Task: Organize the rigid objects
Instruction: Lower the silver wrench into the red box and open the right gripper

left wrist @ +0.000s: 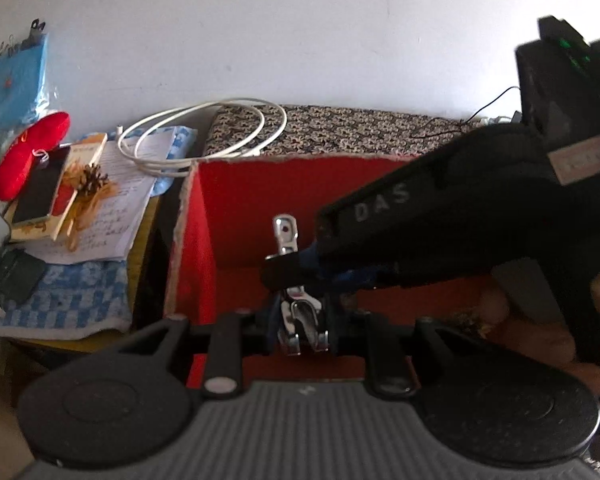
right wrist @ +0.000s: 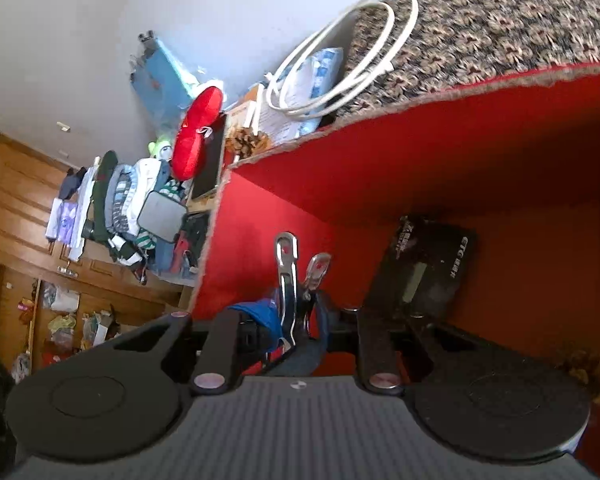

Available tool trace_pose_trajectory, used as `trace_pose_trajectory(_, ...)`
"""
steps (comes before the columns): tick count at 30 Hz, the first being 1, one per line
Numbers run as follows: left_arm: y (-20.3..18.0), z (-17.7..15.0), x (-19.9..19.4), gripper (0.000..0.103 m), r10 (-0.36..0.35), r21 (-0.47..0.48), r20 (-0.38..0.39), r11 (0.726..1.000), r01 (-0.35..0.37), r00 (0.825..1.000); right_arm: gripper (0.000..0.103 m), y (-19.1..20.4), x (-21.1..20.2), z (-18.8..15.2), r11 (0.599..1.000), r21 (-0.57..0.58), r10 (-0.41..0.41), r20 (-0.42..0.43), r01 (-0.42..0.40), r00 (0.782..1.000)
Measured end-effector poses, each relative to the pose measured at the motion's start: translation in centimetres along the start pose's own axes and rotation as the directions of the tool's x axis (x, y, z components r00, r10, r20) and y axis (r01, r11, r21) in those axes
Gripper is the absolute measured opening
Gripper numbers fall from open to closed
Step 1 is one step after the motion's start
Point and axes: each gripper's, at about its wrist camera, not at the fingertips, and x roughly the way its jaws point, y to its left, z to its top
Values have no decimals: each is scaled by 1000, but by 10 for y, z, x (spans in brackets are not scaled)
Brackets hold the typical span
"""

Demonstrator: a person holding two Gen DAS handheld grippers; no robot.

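You have a chrome metal clip [left wrist: 296, 308] low in the centre of the left wrist view, over the open red box [left wrist: 236, 204]. It reads as some kind of spring clamp or small hand tool with two shiny handles; the exact type is not clear.

Handling, as a judgement: light, stiff, hard metal. Polished chrome will be slippery against the pads, and the two handles may spring or pivot if squeezed unevenly. Best hold looks like the thicker waist where the handles meet, not the thin tips.

Left gripper [left wrist: 300, 332]: fingers drawn close together around the lower end of the clip, seemingly clamped on it.

Right gripper [right wrist: 296, 320]: fingers also closed in on the clip's middle, with its two handle tips standing up in the centre of the right view. A blue piece [right wrist: 260, 314] sits at the same grip; you cannot tell if it belongs to the clip.

Both tools appear to hold one object, so watch for twisting.

A black device [right wrist: 424, 272] lies against the box wall, right of centre.
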Motion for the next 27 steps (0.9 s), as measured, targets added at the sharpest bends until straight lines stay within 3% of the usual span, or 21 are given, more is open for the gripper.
trace_pose_trajectory(4,2,2,8,24,10,-6,-13,1000,-10,1000,6,-4,-4,0,1000,15,-20,18,19,1000)
trace_pose_trajectory(6,2,3,10,35,11,-11,-18,1000,-11,1000,6,-7,-3,-2,999,29,-43,9,43,999)
trace_pose_trajectory(11,-1,4,14,46,18,-10,-30,1000,-19,999,6,-15,-6,-3,996,68,-62,29,60,998)
trace_pose_trajectory(16,-9,5,21,52,65,12,-37,998,-64,997,8,-20,-10,-4,993,107,-50,60,43,997)
trace_pose_trajectory(27,-13,5,26,60,92,4,-40,996,-92,995,8,-26,-16,-3,990,139,-30,108,14,994)
